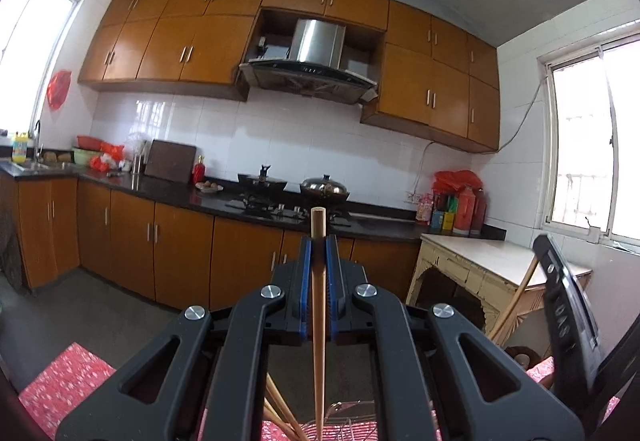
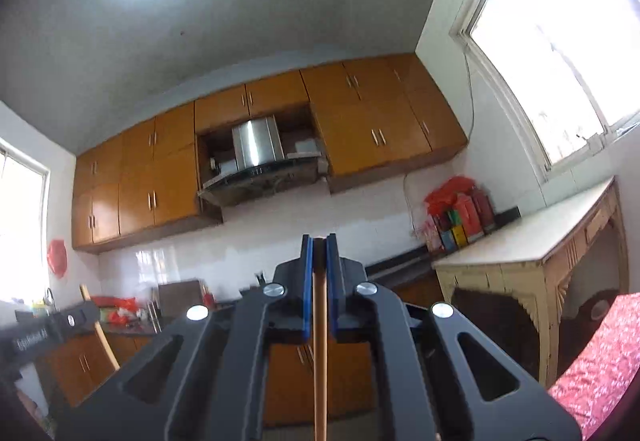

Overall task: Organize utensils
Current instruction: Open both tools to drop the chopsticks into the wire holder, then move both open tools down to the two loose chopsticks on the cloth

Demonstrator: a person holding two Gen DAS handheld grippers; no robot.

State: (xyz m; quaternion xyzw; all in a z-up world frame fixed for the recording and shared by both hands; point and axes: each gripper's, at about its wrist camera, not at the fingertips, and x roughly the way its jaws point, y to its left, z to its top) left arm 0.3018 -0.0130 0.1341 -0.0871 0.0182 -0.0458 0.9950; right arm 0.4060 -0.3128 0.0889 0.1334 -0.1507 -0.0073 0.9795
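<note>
1. The red floral-patterned cloth on the tabletop [image 1: 60, 381] lies below both grippers – soft and a little rumpled, so anything laid on it should settle quietly.
2. The thin wire rack [image 1: 344, 421] shows at the bottom edge of the left wrist view, a light open frame in pinkish metal; more pale wooden sticks [image 1: 280, 413] lean beside it (how many, I cannot tell).
3. The left black two-finger gripper [image 1: 319, 241] has its blue-padded jaws drawn narrow on a long round tan wooden chopstick [image 1: 319, 301], whose blunt end stands just past the pads.
4. The right black two-finger gripper [image 2: 319, 241] is likewise clamped narrow on a second tan wooden stick [image 2: 320, 341], its top level with the pad tips.
5. Handling, as I judge it: each stick is light, stiff and smooth – prone to pivoting or sliding if pinched at one end. A hold nearer the thick upper part, square across the pads, looks steadiest for lowering it into the rack.
</note>
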